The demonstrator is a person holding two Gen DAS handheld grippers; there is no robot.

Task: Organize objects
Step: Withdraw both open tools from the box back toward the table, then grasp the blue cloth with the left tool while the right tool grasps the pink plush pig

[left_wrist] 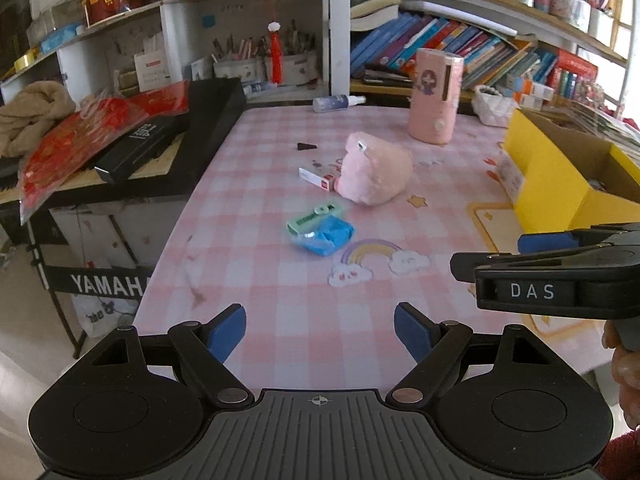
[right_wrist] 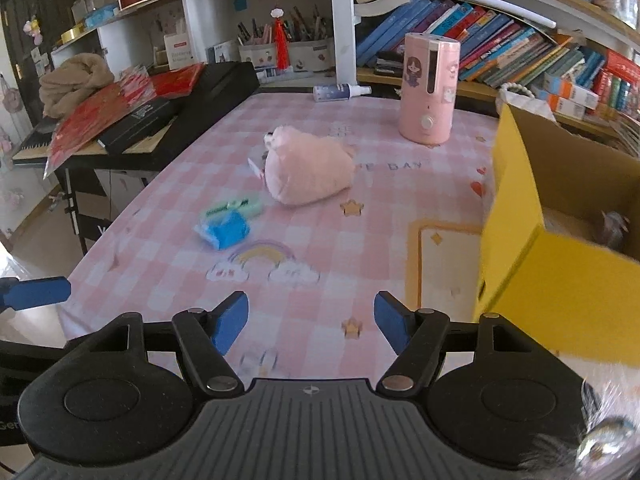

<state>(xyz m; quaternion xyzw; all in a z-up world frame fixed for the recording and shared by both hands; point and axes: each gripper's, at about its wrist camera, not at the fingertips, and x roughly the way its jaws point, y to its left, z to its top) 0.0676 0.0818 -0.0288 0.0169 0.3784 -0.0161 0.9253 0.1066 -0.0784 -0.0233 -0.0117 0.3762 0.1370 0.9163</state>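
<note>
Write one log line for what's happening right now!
left gripper: open, empty | right gripper: open, empty | pink plush, blue packet on table | yellow box: at right

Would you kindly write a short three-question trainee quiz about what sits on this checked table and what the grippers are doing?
1. True or false: the left gripper holds something.
2. Which side of the table does the yellow box occupy in the right wrist view: A left, B right?
3. What lies against the green item?

Key: 1 false, both it and the right gripper are open and empty. 2 B. 3 A blue packet.
</note>
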